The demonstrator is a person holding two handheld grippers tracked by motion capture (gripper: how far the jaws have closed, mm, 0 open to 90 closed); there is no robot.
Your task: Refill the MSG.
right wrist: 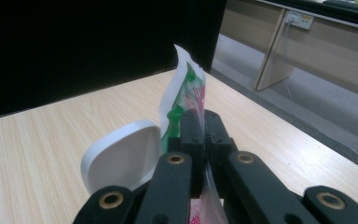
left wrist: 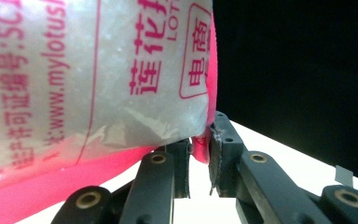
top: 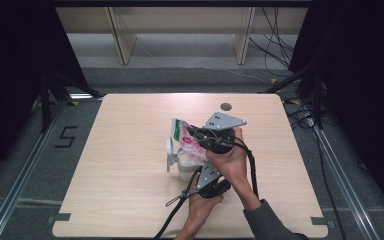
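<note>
Just below the centre of the high view, both hands hold a soft plastic packet (top: 186, 141) above a white container (top: 185, 169) with its flip lid (top: 170, 151) open. The right gripper (right wrist: 204, 122) is clamped flat on the packet's upper edge; the left gripper (left wrist: 200, 154) pinches its pink lower corner. To pour well, keep both grips firm and the packet over the container. Film is glossy, crinkled, granular inside; the lid is smooth and rounded.

Lab recording bay: black curtains (top: 10, 75), floor rails (top: 25, 170), loose cables (top: 275, 45), bare wooden table (top: 130, 200).
</note>
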